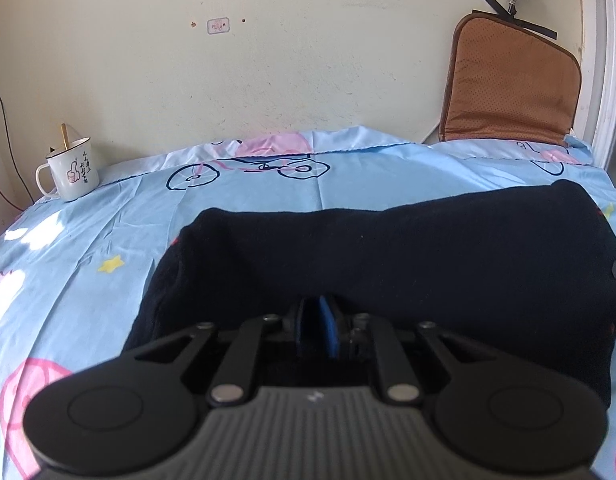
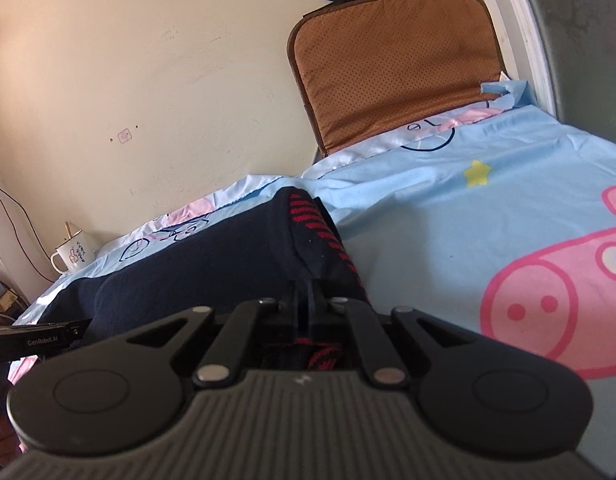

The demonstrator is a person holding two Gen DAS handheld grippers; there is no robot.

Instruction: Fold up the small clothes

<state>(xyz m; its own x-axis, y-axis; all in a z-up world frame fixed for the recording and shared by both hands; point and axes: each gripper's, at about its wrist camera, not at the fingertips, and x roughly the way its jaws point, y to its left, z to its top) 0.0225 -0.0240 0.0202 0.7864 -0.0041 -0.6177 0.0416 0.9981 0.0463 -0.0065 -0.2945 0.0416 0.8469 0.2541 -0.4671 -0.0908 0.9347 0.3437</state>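
A dark navy garment (image 1: 387, 264) lies folded across the blue cartoon bedsheet (image 1: 108, 240). My left gripper (image 1: 319, 312) is shut on its near edge, the blue pads pressed together with dark cloth around them. In the right wrist view the same garment (image 2: 196, 264) shows a cuff with red stripes (image 2: 319, 228) along its right end. My right gripper (image 2: 308, 296) is shut on a pinch of that dark cloth just beside the striped cuff. The left gripper (image 2: 84, 324) pokes in at that view's left edge, against the garment's other end.
A white mug (image 1: 70, 174) with a stick in it stands at the sheet's far left corner by the wall. A brown cushion (image 1: 511, 84) leans against the wall at the far right. The sheet (image 2: 487, 220) spreads wide to the right of the garment.
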